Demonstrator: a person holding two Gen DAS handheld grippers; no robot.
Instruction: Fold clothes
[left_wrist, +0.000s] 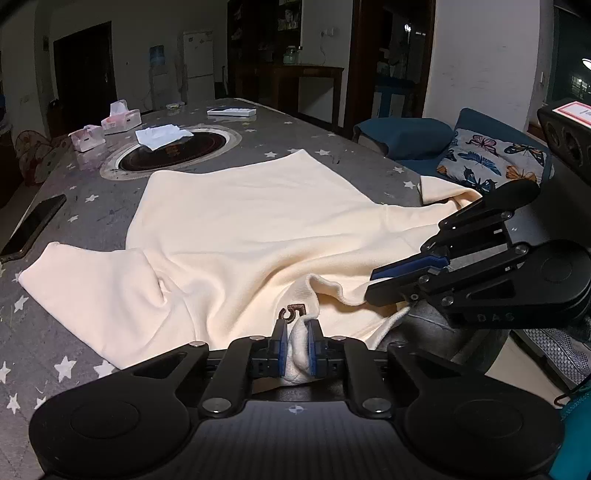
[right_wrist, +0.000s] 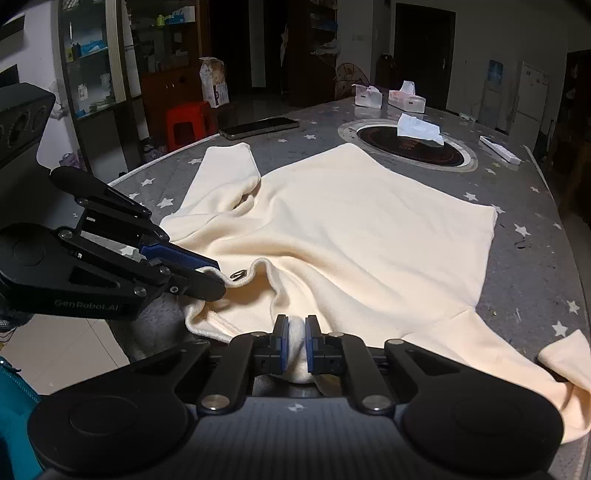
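Note:
A cream long-sleeved top (left_wrist: 258, 229) lies spread on the grey star-patterned table (left_wrist: 92, 210), also shown in the right wrist view (right_wrist: 369, 229). My left gripper (left_wrist: 297, 332) is shut on the top's near collar edge by a small brown label (left_wrist: 293, 310); it shows from the side in the right wrist view (right_wrist: 210, 277). My right gripper (right_wrist: 295, 328) is shut on the same near edge a little to the right; it shows in the left wrist view (left_wrist: 380, 286). One sleeve (left_wrist: 74, 277) lies out to the left, the other (right_wrist: 565, 369) to the right.
A round black hotplate (left_wrist: 177, 151) is set in the table beyond the top, with a white cloth (left_wrist: 162, 134) on it. Tissue boxes (left_wrist: 120, 120), a remote (left_wrist: 231, 111) and a dark phone (left_wrist: 33, 225) lie on the table. A sofa with a butterfly cushion (left_wrist: 487, 158) stands right.

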